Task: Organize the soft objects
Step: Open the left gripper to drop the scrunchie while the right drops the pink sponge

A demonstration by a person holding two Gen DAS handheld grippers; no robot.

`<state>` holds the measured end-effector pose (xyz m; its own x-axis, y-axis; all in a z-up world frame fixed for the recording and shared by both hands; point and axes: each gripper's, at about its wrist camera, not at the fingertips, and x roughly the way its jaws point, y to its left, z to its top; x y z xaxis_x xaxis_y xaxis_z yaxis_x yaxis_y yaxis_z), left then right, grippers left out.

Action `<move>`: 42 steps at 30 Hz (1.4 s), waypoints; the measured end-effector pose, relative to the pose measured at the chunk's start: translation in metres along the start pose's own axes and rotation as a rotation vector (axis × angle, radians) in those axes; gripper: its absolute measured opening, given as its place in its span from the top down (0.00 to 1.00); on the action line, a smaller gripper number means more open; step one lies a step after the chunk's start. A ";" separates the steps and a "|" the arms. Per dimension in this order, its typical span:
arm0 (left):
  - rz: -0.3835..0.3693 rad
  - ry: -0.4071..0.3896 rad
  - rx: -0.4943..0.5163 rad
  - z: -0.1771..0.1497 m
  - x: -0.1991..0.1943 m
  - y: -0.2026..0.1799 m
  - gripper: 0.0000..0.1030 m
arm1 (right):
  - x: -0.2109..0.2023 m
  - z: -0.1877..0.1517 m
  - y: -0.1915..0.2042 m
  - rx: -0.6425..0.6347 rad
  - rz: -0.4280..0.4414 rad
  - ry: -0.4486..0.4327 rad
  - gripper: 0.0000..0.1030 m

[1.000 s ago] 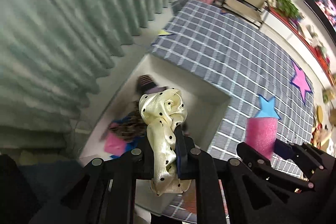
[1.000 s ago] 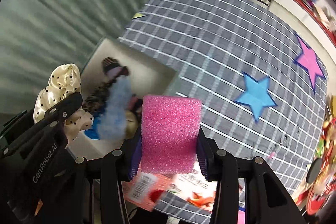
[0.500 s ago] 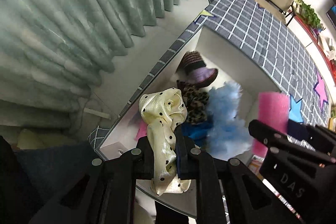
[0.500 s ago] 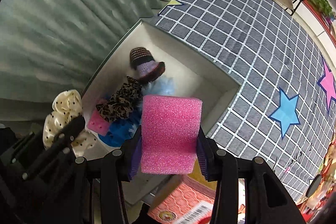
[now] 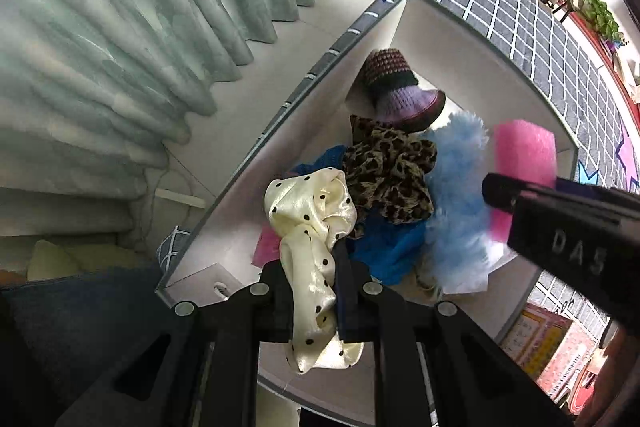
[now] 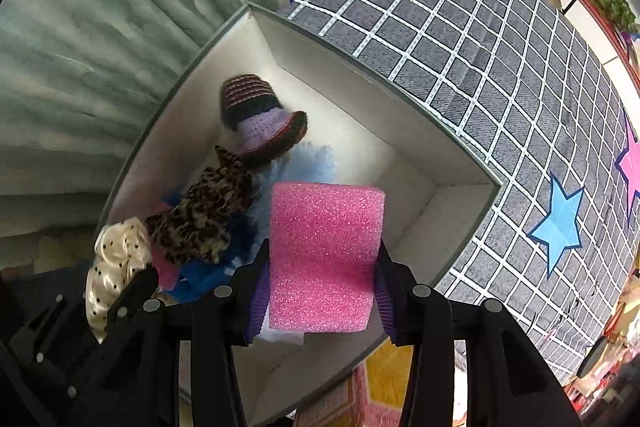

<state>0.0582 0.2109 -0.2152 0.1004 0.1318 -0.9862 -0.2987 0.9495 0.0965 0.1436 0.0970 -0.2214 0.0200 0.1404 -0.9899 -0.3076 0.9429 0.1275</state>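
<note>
Over the white box (image 6: pixel 404 99), my left jaws pinch a cream polka-dot scrunchie (image 5: pixel 312 215) hanging crumpled, my right jaws clamp a pink foam block (image 6: pixel 324 259) upright, while inside lie a leopard scrunchie (image 6: pixel 204 215), blue fluffy piece (image 5: pixel 456 203) and striped knitted hat (image 6: pixel 260 115).

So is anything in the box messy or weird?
Nothing looks broken or spilled. The soft things lie in a loose heap at one end of the white box: knitted hat, leopard scrunchie, blue fluff. The other end is bare. The cream dotted scrunchie and pink sponge are held above it.
</note>
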 end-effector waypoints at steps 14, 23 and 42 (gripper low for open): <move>-0.001 0.026 0.017 0.001 0.018 -0.005 0.77 | 0.035 0.010 -0.007 0.026 -0.053 0.051 0.54; 0.036 -0.010 0.021 0.000 0.017 -0.009 0.27 | 0.052 0.012 -0.013 0.064 -0.058 0.085 0.42; -0.052 -0.041 0.040 0.002 -0.027 -0.005 0.21 | 0.005 0.002 -0.021 0.039 0.030 -0.019 0.08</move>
<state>0.0585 0.2033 -0.1884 0.1537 0.0933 -0.9837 -0.2538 0.9659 0.0519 0.1524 0.0790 -0.2293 0.0298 0.1745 -0.9842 -0.2711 0.9491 0.1600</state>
